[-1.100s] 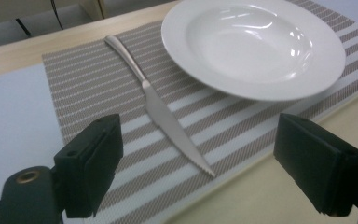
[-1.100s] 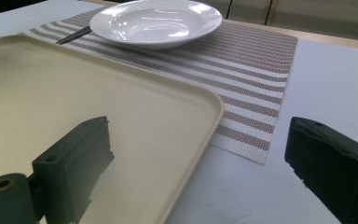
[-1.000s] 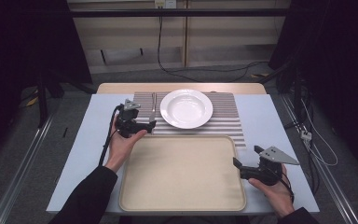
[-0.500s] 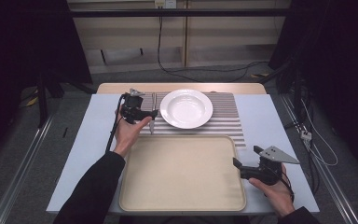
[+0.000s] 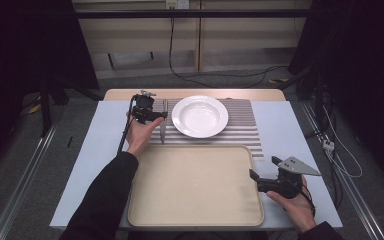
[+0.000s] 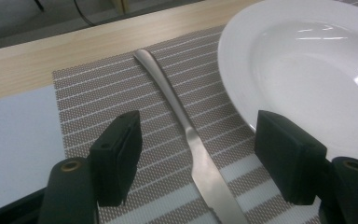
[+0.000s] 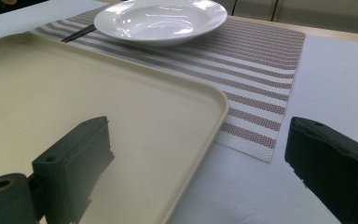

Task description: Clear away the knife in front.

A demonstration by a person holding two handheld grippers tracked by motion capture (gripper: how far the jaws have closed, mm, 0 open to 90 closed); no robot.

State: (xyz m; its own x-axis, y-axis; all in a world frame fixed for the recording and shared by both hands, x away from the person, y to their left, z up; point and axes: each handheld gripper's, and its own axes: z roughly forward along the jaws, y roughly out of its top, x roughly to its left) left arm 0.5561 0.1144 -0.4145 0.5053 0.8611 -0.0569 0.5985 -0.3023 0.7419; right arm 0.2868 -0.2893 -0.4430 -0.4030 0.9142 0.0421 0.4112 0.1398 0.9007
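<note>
A silver table knife (image 5: 163,126) lies on the striped placemat (image 5: 245,125), just left of the white deep plate (image 5: 200,116). My left gripper (image 5: 160,116) hovers low over the knife. In the left gripper view the knife (image 6: 186,130) runs between the two pads, and neither pad touches it. These jaws have just been closing and still stand apart. The plate (image 6: 317,70) is close to the right-hand pad. My right gripper (image 5: 264,169) rests open at the right edge of the beige tray (image 5: 195,185), with nothing between its jaws (image 7: 200,158).
The tray's rounded corner (image 7: 214,100) nearly meets the placemat (image 7: 261,60). The plate (image 7: 161,18) stands beyond it. A pale blue table cover (image 5: 300,135) lies under everything, and a strip of wooden tabletop (image 5: 195,93) shows at the back. Cables trail on the floor behind.
My left hand has moved toward the far side of the table, to the knife beside the plate, and its jaws have narrowed. The right gripper has stayed where it was.
</note>
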